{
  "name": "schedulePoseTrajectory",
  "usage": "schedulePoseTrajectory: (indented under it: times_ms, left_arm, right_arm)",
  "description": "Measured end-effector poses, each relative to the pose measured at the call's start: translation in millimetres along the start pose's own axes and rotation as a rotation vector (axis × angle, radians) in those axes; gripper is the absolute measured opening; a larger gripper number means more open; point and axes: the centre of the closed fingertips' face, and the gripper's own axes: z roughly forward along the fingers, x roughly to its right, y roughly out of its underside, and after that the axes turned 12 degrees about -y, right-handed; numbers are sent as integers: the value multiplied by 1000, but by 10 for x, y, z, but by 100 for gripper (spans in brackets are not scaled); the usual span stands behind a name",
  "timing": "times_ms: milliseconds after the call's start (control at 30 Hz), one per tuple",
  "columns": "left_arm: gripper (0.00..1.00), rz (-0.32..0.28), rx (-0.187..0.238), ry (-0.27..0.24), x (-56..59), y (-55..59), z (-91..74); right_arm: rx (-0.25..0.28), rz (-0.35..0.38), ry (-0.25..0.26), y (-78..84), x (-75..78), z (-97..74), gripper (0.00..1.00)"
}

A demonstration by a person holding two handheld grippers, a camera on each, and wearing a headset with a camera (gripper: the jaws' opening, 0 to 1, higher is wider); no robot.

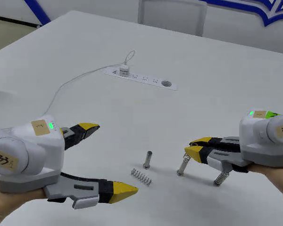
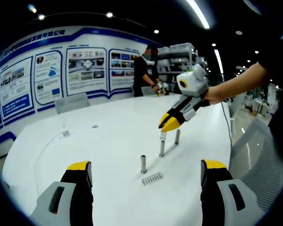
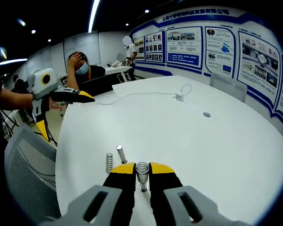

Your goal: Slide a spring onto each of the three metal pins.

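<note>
Silver coil spring [image 1: 141,176] is lying loose on the white tabletop [image 1: 203,108], close to the person and just beside a bare upright metal pin [image 1: 147,160]. The left gripper [image 1: 106,157] is hovering at the near left with its yellow-tipped tongs spread wide and gripping nothing. In the left gripper view the loose spring and the bare pin are sitting ahead, between the two tips.

A little further right, the right gripper [image 1: 196,146] is reaching in from the right with its tongs clenched on a second silver spring [image 3: 142,170]. This spring is sitting over the top of the middle metal pin [image 1: 183,165]. The right gripper view is showing the coil pinched between the two yellow tips, with the pin's shaft directly below. A third metal pin [image 1: 220,178] is standing under that gripper's body. Coils seem to be wrapping it, though it is too small to be sure.

Farther out, a flat white power strip [image 1: 141,78] is lying on the tabletop with a small white plug [image 1: 124,70] seated in it, and a thin white cable [image 1: 75,78] is trailing off to the left. At the far edge a grey chair back [image 1: 172,14] is standing against the tabletop.
</note>
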Motion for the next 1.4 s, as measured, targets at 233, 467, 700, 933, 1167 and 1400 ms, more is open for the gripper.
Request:
schedulePoseTrajectory:
  times_ms: [233,467,700,933,1167,1400]
  left_arm:
    - [97,-14,-8,-12,-31,41,-34]
    - [97,-18,-24,-22,-72,80,-33]
    - [97,-22,-25,-34,-105,102,-10]
    - [96,-33,-27,-37,-127,117,7]
    - [97,-31,-32,-36,-123,136,13]
    - [97,-30,-37,-32,-109,153,8]
  right_arm:
    - [-56,-25,-5,121,-4,99,11]
    - [-82,-23,-1,230,18,176,11]
    - [-106,-17,-2,354,27,242,11]
    - [-120,-15,-3,425,38,276,11]
    - [-134,-17,1,483,36,299,11]
    - [-140,-30,4,500,44,307,12]
